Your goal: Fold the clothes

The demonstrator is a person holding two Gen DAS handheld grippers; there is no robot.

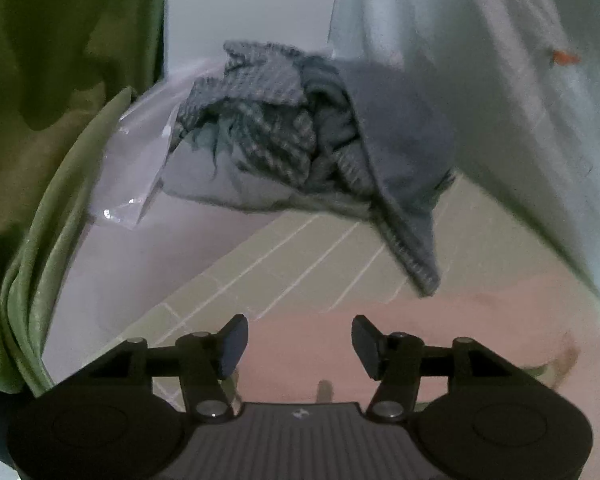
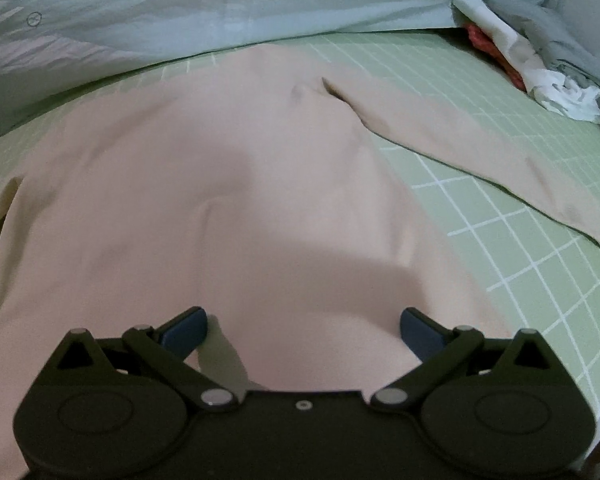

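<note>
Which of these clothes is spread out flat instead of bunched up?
The pink garment, spread across the green checked sheet under the open right claw. The grey knit one is a crumpled heap; the white one is bunched too.

The pink garment (image 2: 228, 200) runs past the frame's left edge.

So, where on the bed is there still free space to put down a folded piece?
Bare green checked sheet shows to the right of the pink garment, below its sleeve. A narrow strip lies between the garment and the pale quilt. The far right corner is crowded with crumpled cloths. Left wrist view: the grey knit pile fills the middle.
</note>
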